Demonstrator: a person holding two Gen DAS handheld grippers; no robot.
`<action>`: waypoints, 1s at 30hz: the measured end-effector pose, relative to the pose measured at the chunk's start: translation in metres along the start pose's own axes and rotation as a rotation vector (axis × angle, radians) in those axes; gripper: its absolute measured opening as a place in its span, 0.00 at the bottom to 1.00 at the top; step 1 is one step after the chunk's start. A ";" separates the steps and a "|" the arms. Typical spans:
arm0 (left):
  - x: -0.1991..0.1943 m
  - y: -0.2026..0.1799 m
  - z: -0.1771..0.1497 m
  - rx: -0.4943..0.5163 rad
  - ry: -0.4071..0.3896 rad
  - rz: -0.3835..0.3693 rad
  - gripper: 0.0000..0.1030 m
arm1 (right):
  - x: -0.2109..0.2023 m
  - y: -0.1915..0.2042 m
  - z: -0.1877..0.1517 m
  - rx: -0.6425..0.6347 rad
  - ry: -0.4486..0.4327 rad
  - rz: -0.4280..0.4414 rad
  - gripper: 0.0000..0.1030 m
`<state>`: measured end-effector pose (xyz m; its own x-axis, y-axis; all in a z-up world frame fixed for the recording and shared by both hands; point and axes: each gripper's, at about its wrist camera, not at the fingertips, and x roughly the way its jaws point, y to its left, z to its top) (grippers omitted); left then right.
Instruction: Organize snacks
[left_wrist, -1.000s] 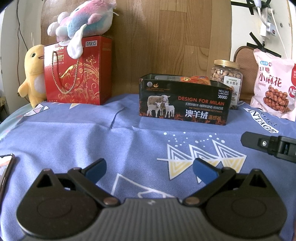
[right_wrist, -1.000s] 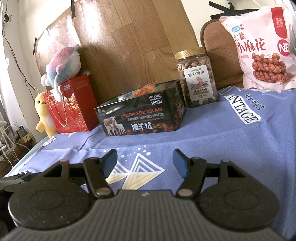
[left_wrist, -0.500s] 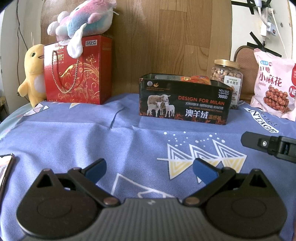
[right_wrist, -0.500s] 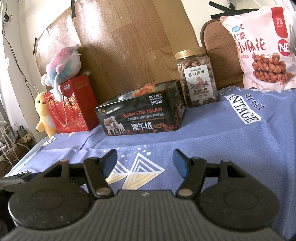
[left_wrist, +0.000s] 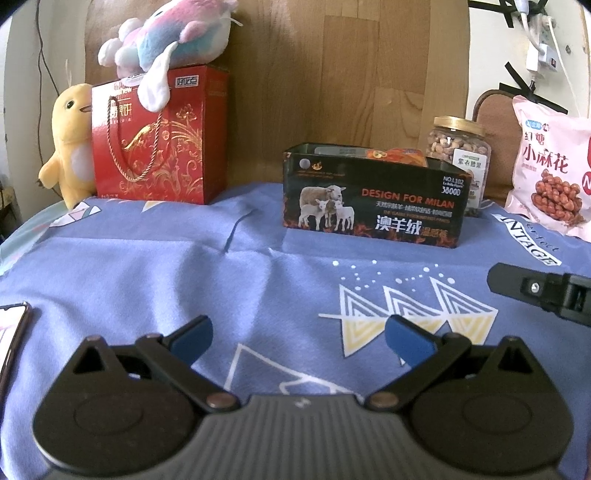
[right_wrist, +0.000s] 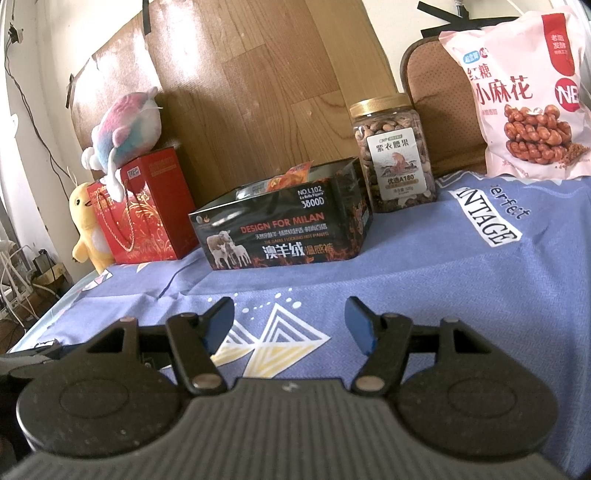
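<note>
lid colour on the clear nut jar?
Gold, ribbed screw lid on the clear plastic nut jar; clearest in the right wrist view.

Open tool (right_wrist: 290, 325), black tin (right_wrist: 280, 236), nut jar (right_wrist: 393, 155)

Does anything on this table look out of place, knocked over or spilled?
Nothing is spilled or toppled. The oddest thing is the pastel plush toy perched on the red gift box, one fin drooping over its front. The blue cloth is a bit wrinkled. The nut jar and black box stand upright.
</note>
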<state>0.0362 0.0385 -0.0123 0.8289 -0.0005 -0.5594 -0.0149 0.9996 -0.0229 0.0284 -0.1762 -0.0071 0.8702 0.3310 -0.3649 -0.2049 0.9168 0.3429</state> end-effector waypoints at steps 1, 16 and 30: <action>0.000 0.000 0.000 0.001 0.002 0.001 1.00 | 0.000 0.000 0.000 0.000 0.001 0.000 0.67; -0.001 -0.011 0.006 0.074 0.013 0.104 1.00 | -0.003 -0.001 0.000 0.004 -0.010 0.040 0.67; -0.019 -0.024 0.032 0.135 -0.058 0.230 1.00 | -0.005 -0.006 0.002 0.042 -0.016 0.081 0.70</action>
<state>0.0385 0.0152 0.0256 0.8433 0.2250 -0.4882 -0.1351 0.9678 0.2126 0.0258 -0.1841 -0.0056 0.8586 0.3996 -0.3213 -0.2557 0.8768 0.4072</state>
